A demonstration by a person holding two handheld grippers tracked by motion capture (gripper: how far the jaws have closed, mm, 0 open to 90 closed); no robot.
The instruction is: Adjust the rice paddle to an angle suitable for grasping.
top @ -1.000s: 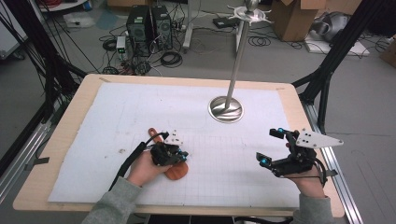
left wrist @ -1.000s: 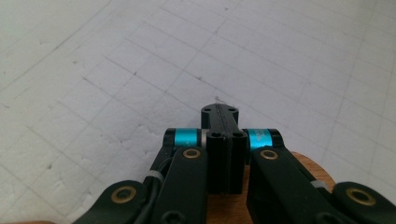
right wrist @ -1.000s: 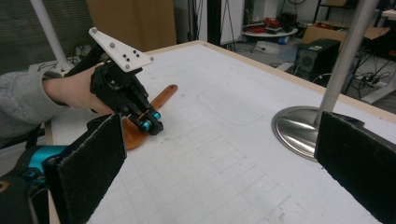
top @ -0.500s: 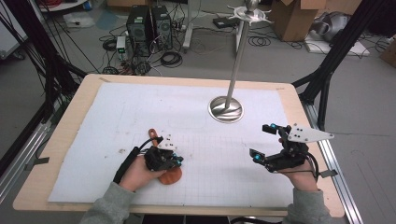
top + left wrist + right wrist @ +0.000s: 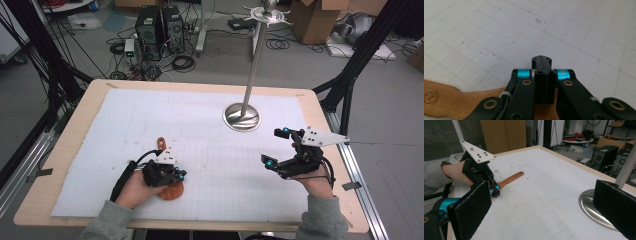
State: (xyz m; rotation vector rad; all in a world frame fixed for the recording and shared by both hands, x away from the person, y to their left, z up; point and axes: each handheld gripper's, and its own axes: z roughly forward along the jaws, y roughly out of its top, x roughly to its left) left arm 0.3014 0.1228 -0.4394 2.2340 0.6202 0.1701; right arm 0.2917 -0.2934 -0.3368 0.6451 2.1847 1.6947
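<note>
**Left tongs closed over wooden spoon, right tongs wide**

Left tongs (image 5: 175,175) low on the bench (image 5: 65,150), pads together, resting atop the wooden spoon (image 5: 170,190); no grip evident. Spoon lies flat on the white mat (image 5: 200,125) near the front edge, handle pointing away. Right tongs (image 5: 277,147) held level, pads well apart, empty. Steel stand (image 5: 242,117) just beyond them.

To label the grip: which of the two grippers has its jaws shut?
The left gripper, above the wooden spatula; the right gripper has jaws wide apart.
</note>
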